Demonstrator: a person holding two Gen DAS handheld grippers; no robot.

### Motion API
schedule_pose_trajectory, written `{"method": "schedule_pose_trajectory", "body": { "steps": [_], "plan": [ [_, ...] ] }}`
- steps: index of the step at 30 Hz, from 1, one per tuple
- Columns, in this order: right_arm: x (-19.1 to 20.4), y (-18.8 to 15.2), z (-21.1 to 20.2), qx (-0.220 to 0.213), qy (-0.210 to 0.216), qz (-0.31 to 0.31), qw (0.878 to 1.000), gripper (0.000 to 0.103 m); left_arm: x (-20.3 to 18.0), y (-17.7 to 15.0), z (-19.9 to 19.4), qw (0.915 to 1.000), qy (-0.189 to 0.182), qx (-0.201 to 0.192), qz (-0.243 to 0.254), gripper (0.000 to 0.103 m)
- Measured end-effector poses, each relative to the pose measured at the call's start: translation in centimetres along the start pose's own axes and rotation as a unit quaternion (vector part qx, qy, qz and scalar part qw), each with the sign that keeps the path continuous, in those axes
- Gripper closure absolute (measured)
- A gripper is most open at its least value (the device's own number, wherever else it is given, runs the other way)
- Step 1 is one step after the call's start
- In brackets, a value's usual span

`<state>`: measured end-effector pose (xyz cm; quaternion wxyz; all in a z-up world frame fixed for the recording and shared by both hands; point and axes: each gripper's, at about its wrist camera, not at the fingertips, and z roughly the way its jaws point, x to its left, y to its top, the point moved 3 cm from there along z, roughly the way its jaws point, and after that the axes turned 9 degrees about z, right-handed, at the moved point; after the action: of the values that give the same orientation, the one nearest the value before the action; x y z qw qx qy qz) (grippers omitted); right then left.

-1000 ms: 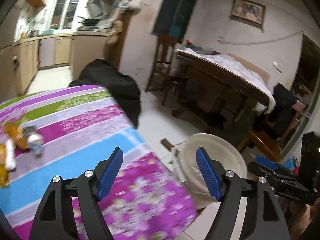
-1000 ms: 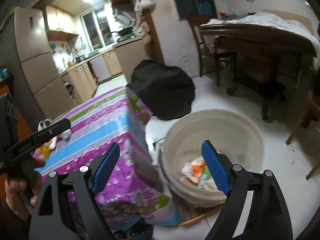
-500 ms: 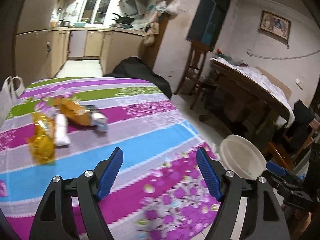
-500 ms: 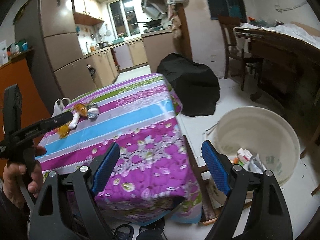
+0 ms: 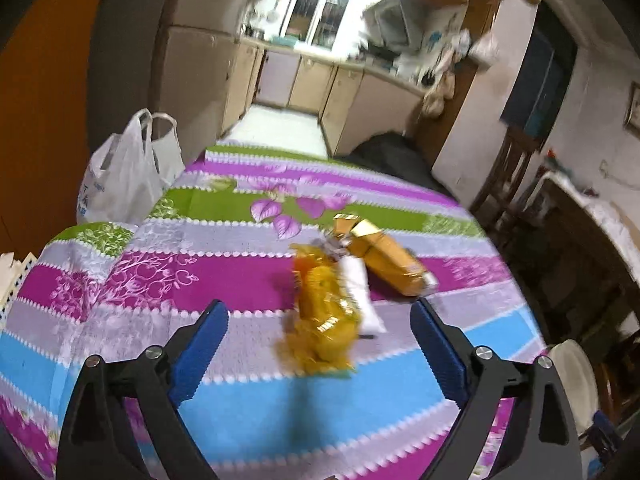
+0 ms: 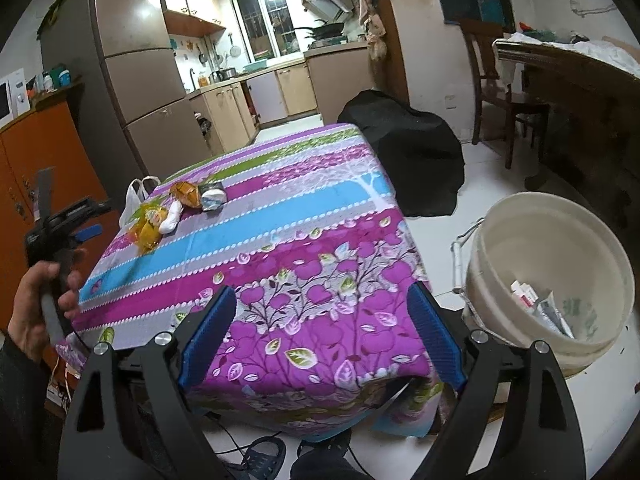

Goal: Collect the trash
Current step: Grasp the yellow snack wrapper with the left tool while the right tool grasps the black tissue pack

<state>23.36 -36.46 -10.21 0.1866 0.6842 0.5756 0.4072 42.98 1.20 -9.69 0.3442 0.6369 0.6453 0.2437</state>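
Trash lies on the striped tablecloth (image 5: 240, 280): a crumpled yellow wrapper (image 5: 324, 316), a white packet (image 5: 360, 292) and an orange carton (image 5: 388, 260). My left gripper (image 5: 318, 356) is open, just short of the yellow wrapper, empty. In the right wrist view the same pile, with the yellow wrapper (image 6: 148, 228), lies at the table's far left, and the left gripper (image 6: 80, 224) hovers beside it. My right gripper (image 6: 322, 338) is open and empty over the table's near end. A white bucket (image 6: 496, 248) with trash inside stands on the floor to the right.
A white plastic bag (image 5: 124, 176) hangs at the table's far left corner. A black covered object (image 6: 412, 156) sits on the floor behind the table. A wooden chair (image 6: 496, 92) and a dark table (image 6: 568, 92) stand at right. A fridge (image 6: 136, 92) and an orange cabinet (image 6: 36, 168) stand at left.
My left gripper has swung left from the bucket to the trash pile on the table. My right gripper has pulled back from above the bucket toward the table's near end.
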Motion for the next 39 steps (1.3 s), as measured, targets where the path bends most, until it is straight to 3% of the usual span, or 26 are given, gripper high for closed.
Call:
{"method": "schedule_pose_trajectory", "body": {
  "steps": [6,8,10,13,19,21,25,30,34,39],
  "plan": [
    [0.8,-0.1,0.4,0.007,0.002,-0.009,1.000,0.019,-0.1,0.3,5.6,0.9985,0.011,0.054,0.004,0.011],
    [0.7,-0.1,0.6,0.010,-0.002,-0.008,1.000,0.019,-0.3,-0.3,6.9,0.9975,0.009,0.068,0.015,0.022],
    [0.7,0.0,0.9,0.013,-0.004,-0.010,1.000,0.019,0.0,-0.7,7.2,0.9975,-0.011,0.069,0.012,0.057],
    [1.4,0.3,1.6,0.020,0.000,-0.022,1.000,0.019,0.7,-0.9,6.2,0.9981,-0.004,0.058,0.021,0.063],
    [5.9,2.1,4.6,0.035,0.048,-0.084,0.995,0.020,3.0,-1.5,4.3,0.9970,0.012,0.066,0.037,0.062],
    [8.2,3.2,5.9,0.039,0.073,-0.115,0.990,0.029,3.5,-1.7,4.5,0.9963,0.022,0.071,0.042,0.062],
    [14.2,5.5,10.2,0.065,0.121,-0.186,0.973,0.041,4.0,-2.1,5.7,0.9956,0.013,0.081,0.046,0.051],
    [18.7,6.7,17.3,0.117,0.116,-0.232,0.959,0.045,4.4,-2.2,6.0,0.9968,-0.001,0.068,0.041,0.051],
    [19.0,7.4,22.8,0.159,0.100,-0.241,0.952,0.045,4.4,-2.3,5.9,0.9969,-0.013,0.067,0.040,0.051],
    [18.6,9.7,25.9,0.187,0.154,-0.183,0.953,0.045,4.2,-2.2,6.1,0.9966,-0.022,0.068,0.041,0.051]
  ]
}}
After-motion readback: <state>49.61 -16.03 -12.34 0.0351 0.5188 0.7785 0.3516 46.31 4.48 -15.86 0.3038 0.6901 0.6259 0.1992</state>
